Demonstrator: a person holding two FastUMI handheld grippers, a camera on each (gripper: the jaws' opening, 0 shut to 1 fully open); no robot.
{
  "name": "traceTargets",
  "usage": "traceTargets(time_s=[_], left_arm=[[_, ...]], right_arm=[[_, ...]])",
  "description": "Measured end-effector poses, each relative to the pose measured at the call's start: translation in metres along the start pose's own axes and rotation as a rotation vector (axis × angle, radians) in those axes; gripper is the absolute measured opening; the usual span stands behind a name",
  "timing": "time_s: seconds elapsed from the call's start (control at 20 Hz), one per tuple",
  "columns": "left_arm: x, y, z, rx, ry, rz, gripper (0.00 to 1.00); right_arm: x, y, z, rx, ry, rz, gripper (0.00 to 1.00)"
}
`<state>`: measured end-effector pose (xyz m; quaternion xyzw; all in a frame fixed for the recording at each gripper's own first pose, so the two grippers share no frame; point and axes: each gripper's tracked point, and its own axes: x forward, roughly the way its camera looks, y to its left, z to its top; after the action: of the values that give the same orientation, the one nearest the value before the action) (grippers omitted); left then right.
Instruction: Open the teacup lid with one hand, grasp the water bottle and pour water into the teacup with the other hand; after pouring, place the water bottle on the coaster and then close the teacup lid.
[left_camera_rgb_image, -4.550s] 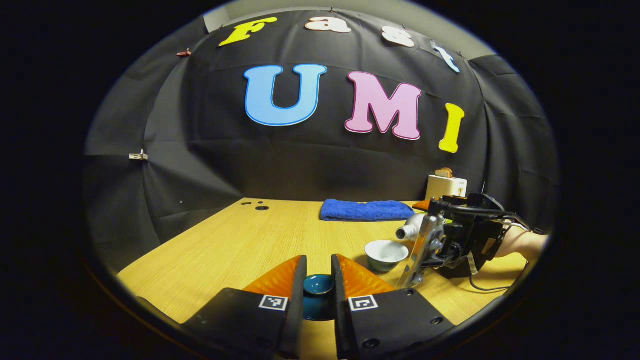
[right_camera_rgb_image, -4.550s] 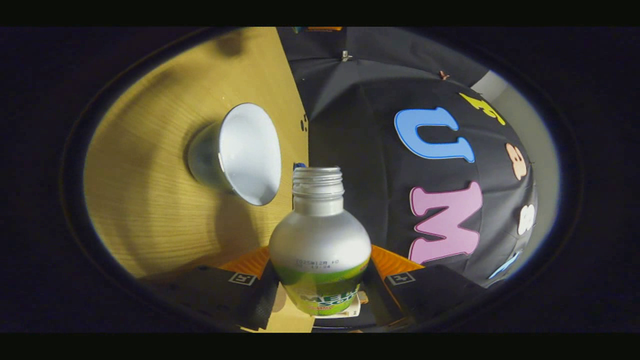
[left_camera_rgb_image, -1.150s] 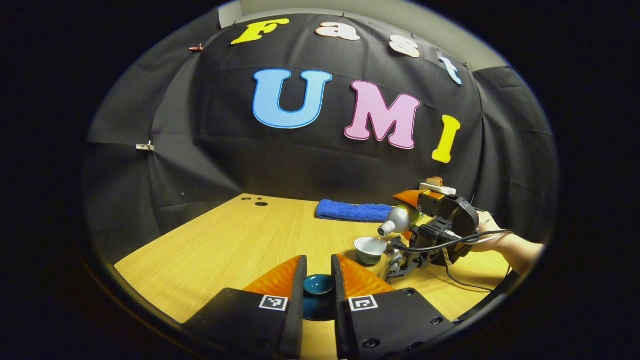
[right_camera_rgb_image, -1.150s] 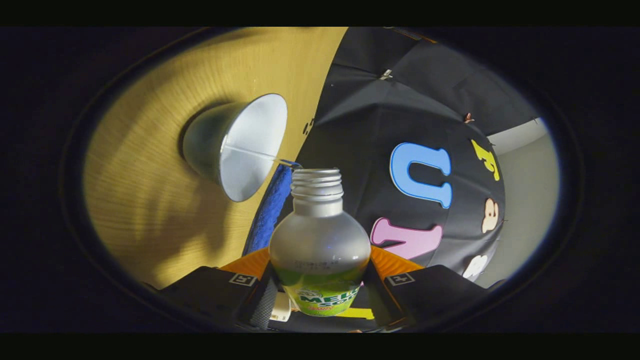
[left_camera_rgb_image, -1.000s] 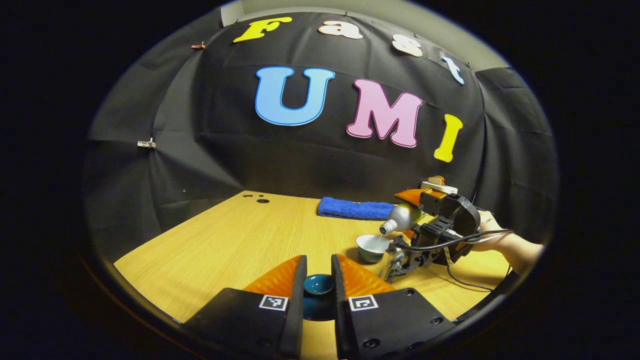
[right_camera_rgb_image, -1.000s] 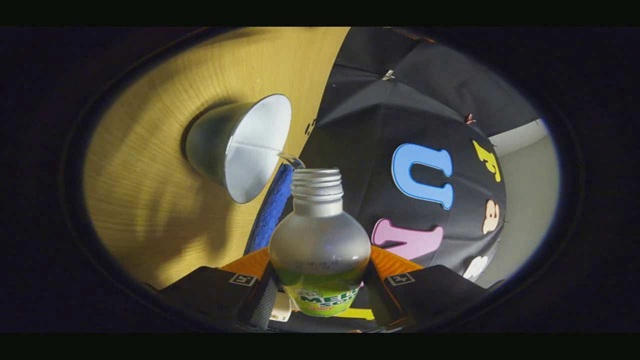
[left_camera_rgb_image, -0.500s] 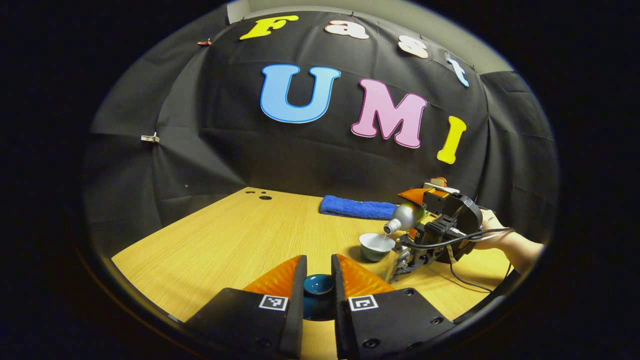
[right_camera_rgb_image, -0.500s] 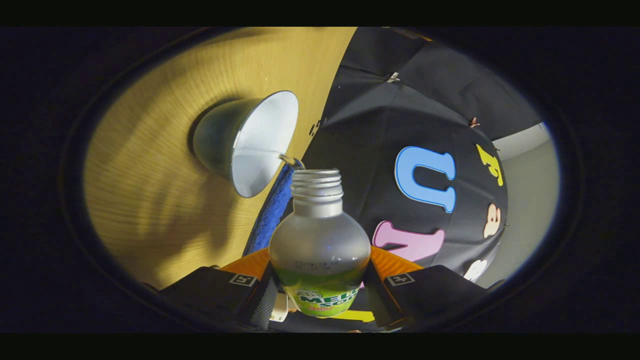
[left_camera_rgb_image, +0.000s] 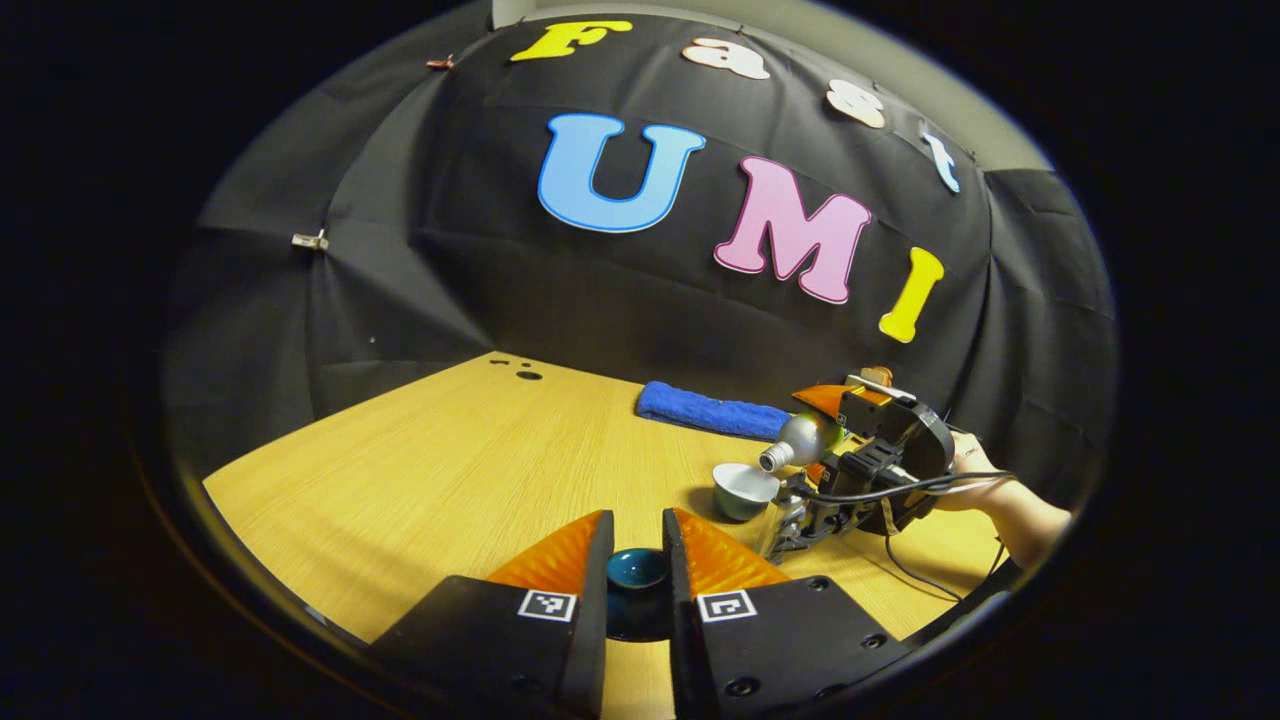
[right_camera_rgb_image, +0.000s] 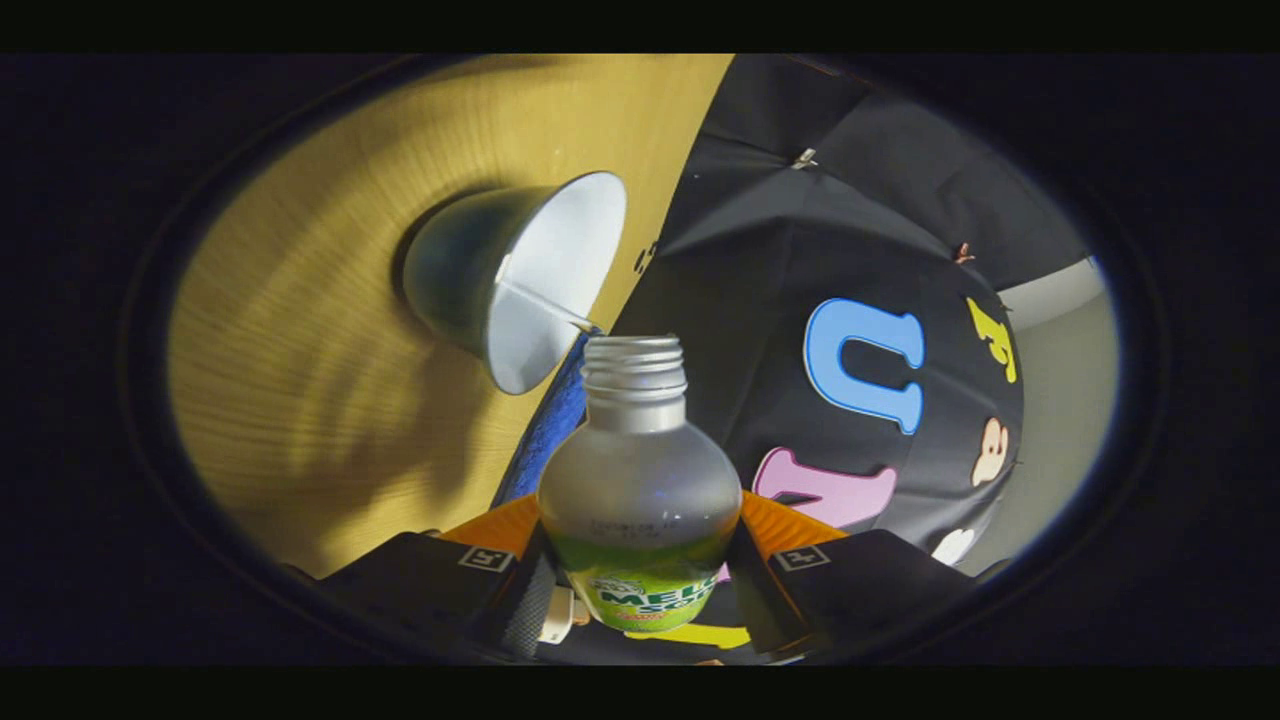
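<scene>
Water bottle clamped between jaws, tipped over teacup

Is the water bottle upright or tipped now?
Tipped: the water bottle lies nearly sideways, its open mouth over the teacup.

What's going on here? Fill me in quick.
A person is pouring. The right hand-held gripper is shut on the water bottle, tipped so its mouth is over the open teacup on the wooden table; a thin stream runs in. The left hand-held gripper holds the teacup lid off to the side.
</scene>
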<state>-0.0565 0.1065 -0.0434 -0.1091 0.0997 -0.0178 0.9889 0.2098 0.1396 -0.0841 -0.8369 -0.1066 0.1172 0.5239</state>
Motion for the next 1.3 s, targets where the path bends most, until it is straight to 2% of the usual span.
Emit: traceTargets(time_s=[0.2, 0.25, 0.3, 0.55, 0.65, 0.75, 0.8, 0.85, 0.9, 1.05, 1.15, 1.2, 1.3], left_arm=[[-0.001, 0.01, 0.006, 0.021, -0.009, 0.044, 0.3], [-0.002, 0.01, 0.008, 0.036, -0.014, 0.05, 0.3], [-0.003, 0.009, 0.009, 0.048, -0.019, 0.054, 0.3], [-0.008, 0.002, 0.013, 0.069, -0.025, 0.06, 0.3], [-0.011, 0.002, 0.015, 0.077, -0.03, 0.065, 0.3], [-0.013, 0.0, 0.016, 0.076, -0.031, 0.067, 0.33], [-0.014, 0.0, 0.017, 0.078, -0.031, 0.069, 0.3], [-0.014, 0.001, 0.017, 0.081, -0.032, 0.071, 0.33], [-0.015, 0.0, 0.018, 0.083, -0.033, 0.072, 0.3], [-0.016, -0.001, 0.019, 0.083, -0.036, 0.074, 0.3], [-0.017, -0.002, 0.019, 0.08, -0.034, 0.074, 0.3], [-0.018, -0.002, 0.019, 0.081, -0.035, 0.075, 0.3], [-0.019, -0.004, 0.02, 0.086, -0.037, 0.077, 0.33]], right_arm=[[0.002, -0.004, 0.004, 0.024, -0.015, -0.008, 0.81], [0.002, -0.006, 0.007, 0.024, -0.023, -0.014, 0.76], [0.002, -0.009, 0.009, 0.02, -0.027, -0.02, 0.78], [0.0, -0.015, 0.01, 0.007, -0.034, -0.042, 0.78], [0.001, -0.015, 0.007, 0.007, -0.035, -0.044, 0.81], [0.0, -0.016, 0.007, -0.001, -0.034, -0.049, 0.78], [0.0, -0.016, 0.006, 0.0, -0.033, -0.05, 0.78], [0.0, -0.016, 0.005, 0.005, -0.033, -0.05, 0.78], [0.001, -0.017, 0.007, 0.007, -0.035, -0.049, 0.78], [0.0, -0.02, 0.014, -0.012, -0.05, -0.06, 0.81], [-0.001, -0.023, 0.015, -0.04, -0.052, -0.072, 0.78], [-0.001, -0.022, 0.015, -0.046, -0.052, -0.073, 0.81], [0.0, -0.02, 0.012, -0.043, -0.05, -0.071, 0.78]])
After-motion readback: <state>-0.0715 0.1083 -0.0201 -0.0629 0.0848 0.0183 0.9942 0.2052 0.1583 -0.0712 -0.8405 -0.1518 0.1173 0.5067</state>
